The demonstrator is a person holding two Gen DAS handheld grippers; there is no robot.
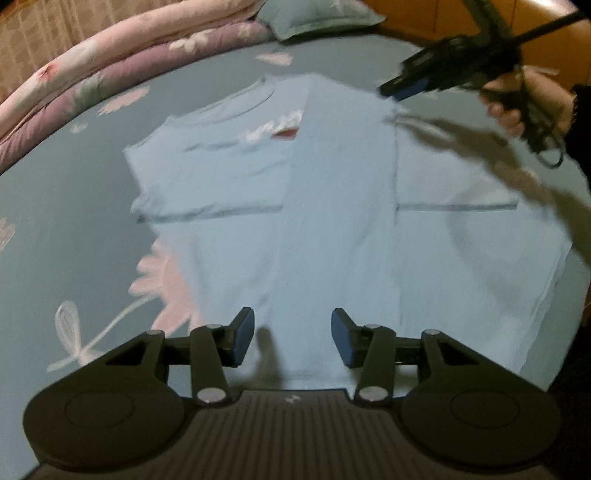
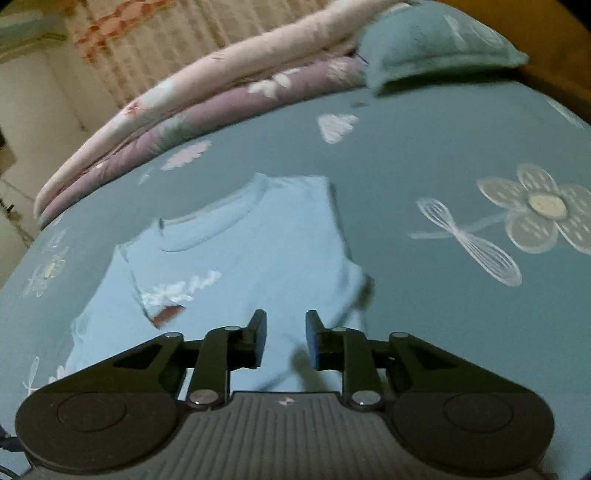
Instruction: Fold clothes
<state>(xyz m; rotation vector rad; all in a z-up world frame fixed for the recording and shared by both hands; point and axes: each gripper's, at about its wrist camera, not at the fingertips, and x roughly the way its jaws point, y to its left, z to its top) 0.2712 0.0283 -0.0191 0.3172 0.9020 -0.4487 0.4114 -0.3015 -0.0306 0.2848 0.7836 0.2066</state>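
From your left wrist camera, the pale blue T-shirt (image 1: 332, 206) lies flat on the teal bedsheet (image 1: 66, 236), soft knit cloth with a ribbed round collar at its far end and one long side strip folded over its middle into a straight lengthwise edge. Your left gripper (image 1: 292, 339) hovers over the shirt's near hem, its blue-padded fingers (image 1: 243, 338) spread apart and holding nothing. Past the shirt's far right shoulder, your right gripper (image 1: 397, 90) hangs in the air with your hand (image 1: 524, 103) around its black handle — from here you cannot tell how its jaws stand. Beyond the collar lie a puffy pink-and-mauve floral quilt (image 1: 110, 70) and a teal pillow (image 1: 314, 16). From your right wrist camera, the right gripper (image 2: 286, 339) sits above the T-shirt (image 2: 240, 251) with its flat pads parted and empty — the shirt's white-and-red chest print (image 2: 173, 295) shows left of the fingers. The bedsheet (image 2: 424, 155) right of the shirt carries a chalky white flower and dragonfly outline.
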